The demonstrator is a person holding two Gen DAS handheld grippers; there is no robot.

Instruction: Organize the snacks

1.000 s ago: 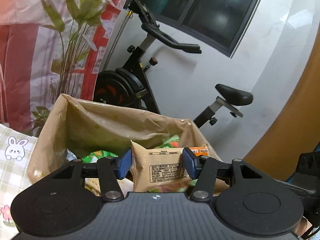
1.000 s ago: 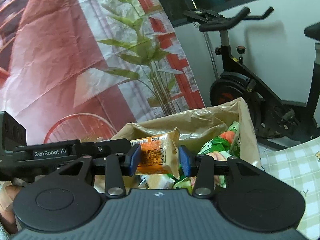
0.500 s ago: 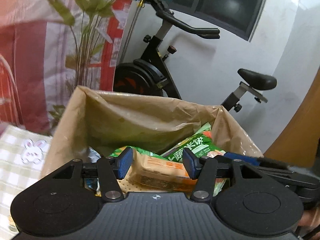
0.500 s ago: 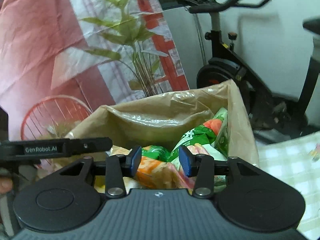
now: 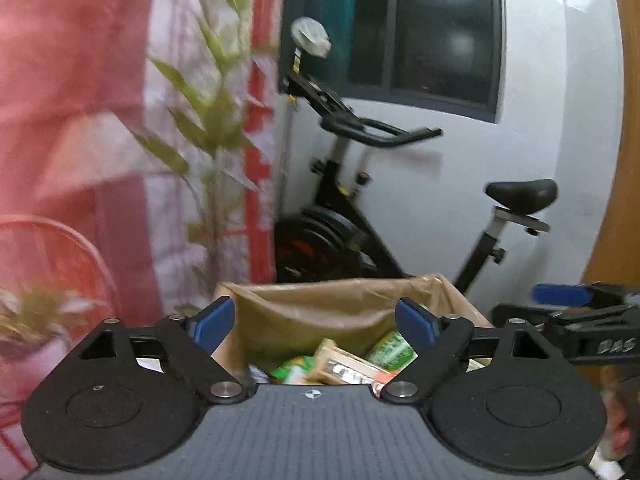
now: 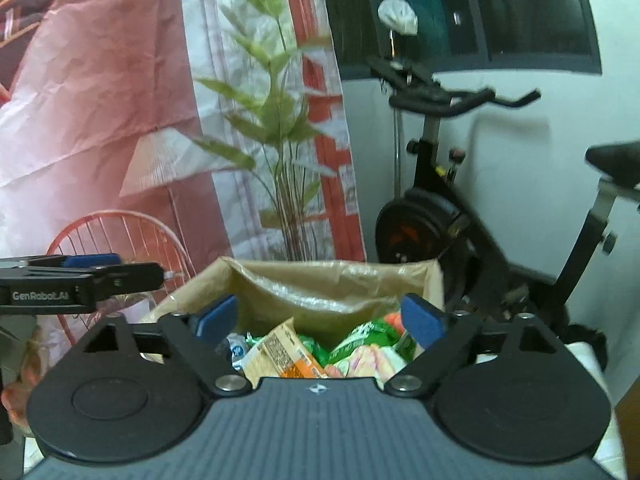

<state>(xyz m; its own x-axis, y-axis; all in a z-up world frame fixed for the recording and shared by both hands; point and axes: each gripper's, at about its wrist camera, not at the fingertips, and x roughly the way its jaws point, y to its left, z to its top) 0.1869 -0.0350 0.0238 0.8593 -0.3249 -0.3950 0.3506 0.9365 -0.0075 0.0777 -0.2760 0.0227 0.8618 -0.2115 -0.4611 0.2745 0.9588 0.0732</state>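
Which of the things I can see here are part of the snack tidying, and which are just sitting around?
Part of the job: brown bag, snack packets, left gripper, right gripper, both opening, nothing between them.

Just around: exercise bike, plant, red chair.

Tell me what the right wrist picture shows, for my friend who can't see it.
The right tongs are opening with nothing between them, above a brown paper bag full of snack packets. Behind the bag are an exercise bike and a leafy plant.
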